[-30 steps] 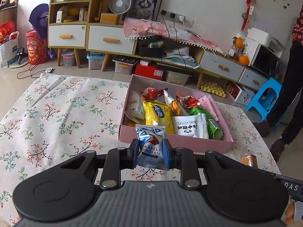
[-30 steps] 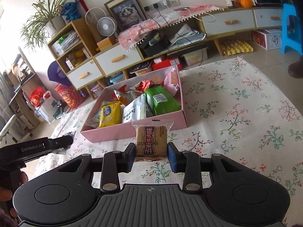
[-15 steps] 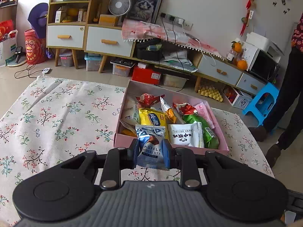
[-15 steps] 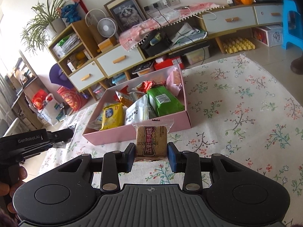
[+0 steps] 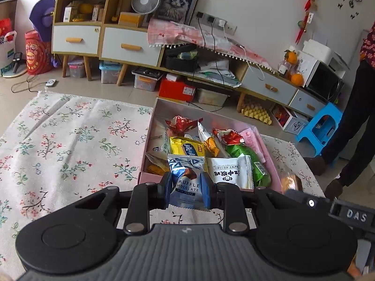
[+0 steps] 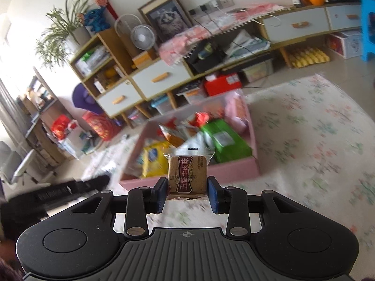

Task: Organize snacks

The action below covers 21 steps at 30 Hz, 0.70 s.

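My left gripper (image 5: 186, 190) is shut on a blue and white truffle chocolate packet (image 5: 186, 182), held just before the near wall of a pink box (image 5: 150, 178). The box holds several snack packets, among them a yellow one (image 5: 186, 148), a white one (image 5: 229, 173) and a green one (image 5: 248, 158). My right gripper (image 6: 187, 193) is shut on a square brown biscuit in clear wrap (image 6: 187, 174), held above the floral cloth in front of the pink box (image 6: 234, 167). The right gripper's tip (image 5: 290, 183) with its biscuit shows at the box's right corner.
The floral cloth (image 5: 70, 140) spreads wide to the left of the box. A person (image 5: 351, 117) in dark trousers stands at the right by a blue stool (image 5: 321, 126). Low cabinets (image 5: 126, 46) line the far wall. The left gripper's black body (image 6: 58, 192) shows at lower left.
The right gripper has swung with its biscuit, so the box now sits more centred and closer; its view is blurred. The left gripper has edged nearer the box, still holding the chocolate packet.
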{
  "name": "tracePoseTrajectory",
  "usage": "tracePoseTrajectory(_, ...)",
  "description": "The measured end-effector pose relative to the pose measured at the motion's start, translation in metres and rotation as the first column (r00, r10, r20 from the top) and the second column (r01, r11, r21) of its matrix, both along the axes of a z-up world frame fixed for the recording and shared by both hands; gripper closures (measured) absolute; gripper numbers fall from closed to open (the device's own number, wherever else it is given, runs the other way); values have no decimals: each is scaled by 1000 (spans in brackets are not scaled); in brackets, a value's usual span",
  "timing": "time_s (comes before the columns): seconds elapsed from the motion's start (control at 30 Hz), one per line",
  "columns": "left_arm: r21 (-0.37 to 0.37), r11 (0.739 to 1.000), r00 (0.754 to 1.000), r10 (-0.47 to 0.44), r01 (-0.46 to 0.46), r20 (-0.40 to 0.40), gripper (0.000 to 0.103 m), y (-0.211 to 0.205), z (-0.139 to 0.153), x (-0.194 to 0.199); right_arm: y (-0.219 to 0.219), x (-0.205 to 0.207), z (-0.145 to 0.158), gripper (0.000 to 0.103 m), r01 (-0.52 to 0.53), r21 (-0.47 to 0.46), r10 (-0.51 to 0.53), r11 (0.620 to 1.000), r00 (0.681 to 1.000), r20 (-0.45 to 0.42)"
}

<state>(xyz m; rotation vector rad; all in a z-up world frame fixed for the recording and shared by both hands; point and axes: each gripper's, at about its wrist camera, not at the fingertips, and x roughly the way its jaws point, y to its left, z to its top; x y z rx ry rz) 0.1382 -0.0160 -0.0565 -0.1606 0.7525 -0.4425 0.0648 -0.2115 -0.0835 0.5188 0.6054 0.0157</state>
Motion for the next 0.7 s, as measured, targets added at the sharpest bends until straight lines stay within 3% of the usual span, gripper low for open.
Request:
tracePoseTrajectory(0.27,-23,1000,1000,9,-9,11,79,-26,7,58,6,79,-1,68,-25,-12,25,1000,999,-22)
tracePoseTrajectory(0.33,33,999,999,-23,21,47,72,-41,3,72,7,100,-2,66,-15,-9,15,1000,999,-28)
tracePoseTrajectory(0.43,96,995,998,22,-27,50,59,-46,-10,82,8,116,-6,64,25,-7,-25,1000,999,-41)
tracePoseTrajectory(0.57,28,999,1000,21,-21,-12,53,-25,-17,66,10,90,-11,45,48,-57,-50,997,998,-41)
tracePoseTrajectory(0.7,36,998,999,50,-49,-17,51,-5,-9,40,-6,49,-16,44,109,-47,-112,993,992,-57)
